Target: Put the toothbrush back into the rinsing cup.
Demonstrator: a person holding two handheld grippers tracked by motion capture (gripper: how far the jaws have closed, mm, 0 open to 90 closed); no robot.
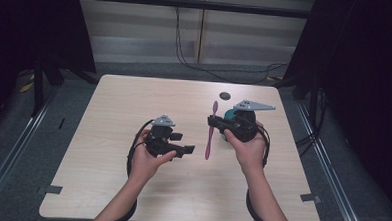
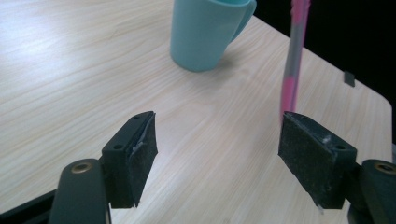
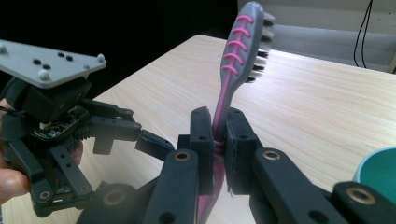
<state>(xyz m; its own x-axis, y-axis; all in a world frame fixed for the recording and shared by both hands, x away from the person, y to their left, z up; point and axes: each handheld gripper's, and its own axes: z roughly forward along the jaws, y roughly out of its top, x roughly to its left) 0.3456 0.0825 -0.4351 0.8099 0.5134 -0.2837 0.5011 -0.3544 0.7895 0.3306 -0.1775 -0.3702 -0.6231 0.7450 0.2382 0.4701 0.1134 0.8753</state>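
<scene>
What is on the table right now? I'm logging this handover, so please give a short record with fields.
surface: wooden table
right gripper: shut on pink toothbrush, bristle end away from the person
left gripper: open, nothing between its jaws, beside the toothbrush handle
teal mug: upright on the table, by the right gripper
small dark disc: far side of the table

Right gripper (image 3: 218, 140): jaws clamped on toothbrush neck.
Toothbrush (image 3: 238, 51): pink and grey, head up, bristles facing away right.
Left gripper (image 3: 154, 142): at left, grey plate on top, hand-held.
Teal cup (image 3: 380, 170): rim at right edge.
Table (image 3: 317, 102): light wood.
</scene>
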